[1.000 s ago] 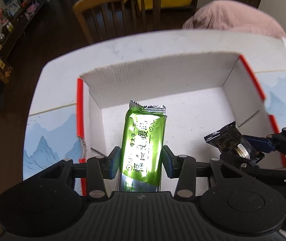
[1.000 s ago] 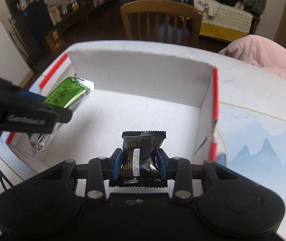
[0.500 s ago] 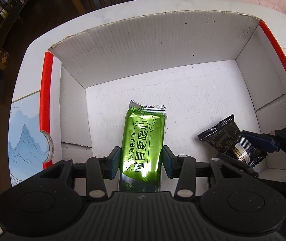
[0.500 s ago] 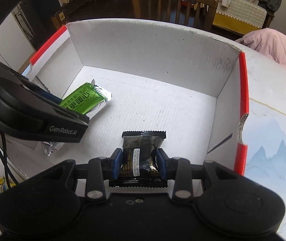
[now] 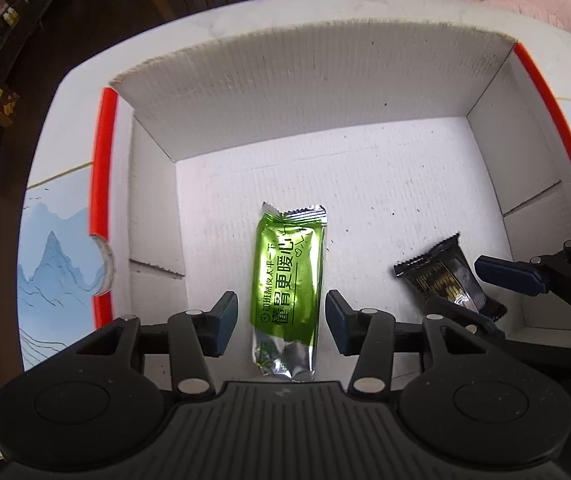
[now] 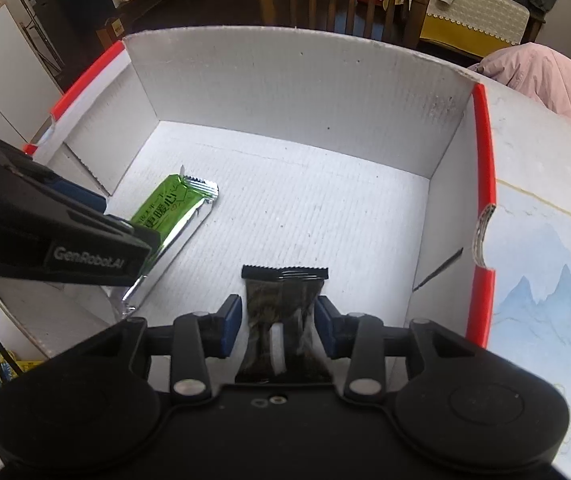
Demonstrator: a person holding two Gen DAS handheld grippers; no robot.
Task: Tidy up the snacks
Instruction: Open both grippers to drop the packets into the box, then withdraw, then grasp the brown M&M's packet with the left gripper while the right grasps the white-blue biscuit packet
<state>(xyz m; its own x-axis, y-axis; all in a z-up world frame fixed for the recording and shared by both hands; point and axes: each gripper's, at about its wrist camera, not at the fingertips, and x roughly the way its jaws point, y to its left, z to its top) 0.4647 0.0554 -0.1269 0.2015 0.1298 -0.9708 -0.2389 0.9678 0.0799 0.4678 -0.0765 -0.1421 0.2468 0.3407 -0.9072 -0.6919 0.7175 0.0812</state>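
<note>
Beside the "GenRobot.AI"-marked left gripper (image 5: 281,320), spread, the right gripper (image 6: 277,326) gapes too.

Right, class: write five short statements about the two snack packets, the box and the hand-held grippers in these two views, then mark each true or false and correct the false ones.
1. The green snack packet lies on the floor of the white box. True.
2. The left hand-held gripper is clamped on the green packet. False: its fingers stand apart, with gaps on both sides of the packet.
3. The dark snack packet sits between the fingers of the right hand-held gripper. True.
4. The box's side rims are blue. False: they are red.
5. The two packets are stacked on each other. False: they lie apart, green to the left of dark.
</note>
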